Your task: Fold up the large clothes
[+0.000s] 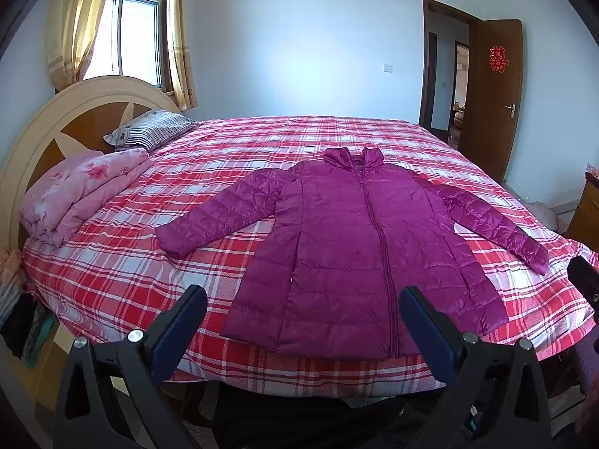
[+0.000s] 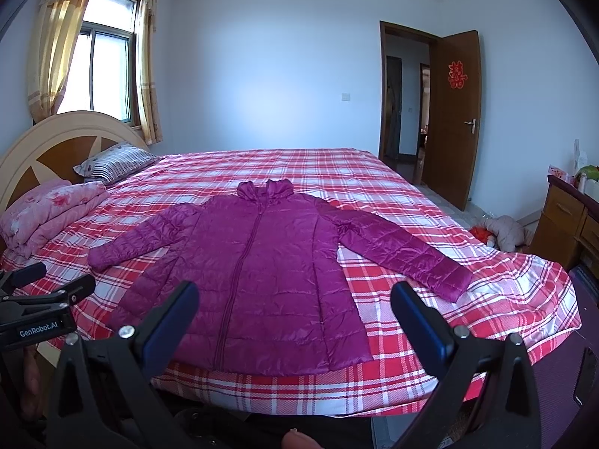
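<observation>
Magenta jacket (image 1: 359,247) beyond spread tool (image 1: 303,295)

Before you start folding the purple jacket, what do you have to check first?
1. Purple jacket lies flat, front up on the bed: ok.
2. Zipper closed: looks closed, ok.
3. Both sleeves spread out to the sides, not tucked under: ok.
4. Left gripper open and holding nothing: ok.
5. Right gripper open and holding nothing: ok.
6. Pink quilt and pillow apart from the jacket: ok.
</observation>
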